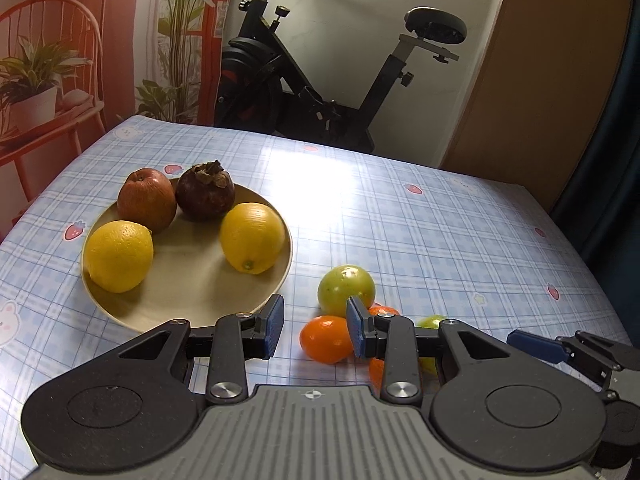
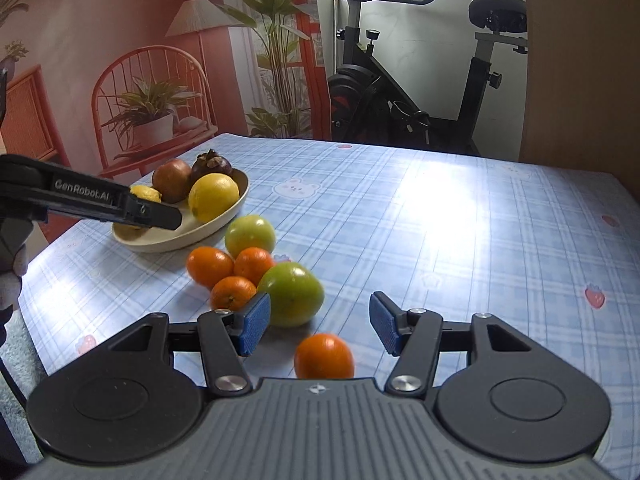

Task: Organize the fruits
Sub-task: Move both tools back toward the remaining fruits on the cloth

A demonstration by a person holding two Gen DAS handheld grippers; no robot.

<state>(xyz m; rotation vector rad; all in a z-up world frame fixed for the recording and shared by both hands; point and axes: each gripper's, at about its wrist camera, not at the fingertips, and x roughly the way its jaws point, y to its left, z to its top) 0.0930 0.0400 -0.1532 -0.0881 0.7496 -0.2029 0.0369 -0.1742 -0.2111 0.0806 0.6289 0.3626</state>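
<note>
Plainly, both tools hang empty over the near edge of the bench (image 2: 400, 208), each tilted down toward the loose fruit, which reads as lining up a pick rather than carrying anything. The left tool (image 1: 315, 330) has its blue pads a modest gap apart with nothing between them; a small orange (image 1: 326, 338) lies on the bench just beyond that gap, beside a green fruit (image 1: 346, 288). The right tool (image 2: 320, 326) stands wider, its jaws apart and bare, with a lone orange (image 2: 324, 356) on the cloth below the gap and a larger green fruit (image 2: 292, 294) just past its left pad.

Still to be sorted is a cluster on the checked cloth: three oranges (image 2: 232, 272) pressed together between two green fruits, right of the dish, plus the lone orange nearer the right tool.

A shallow cream dish (image 1: 188, 300) at the left holds four pieces: two lemons (image 1: 252, 238), a reddish-brown apple (image 1: 147, 200) and a dark mangosteen (image 1: 205, 190), ranged round the rim so the near middle stays free. That free space is probably where the loose fruit belongs.
</note>
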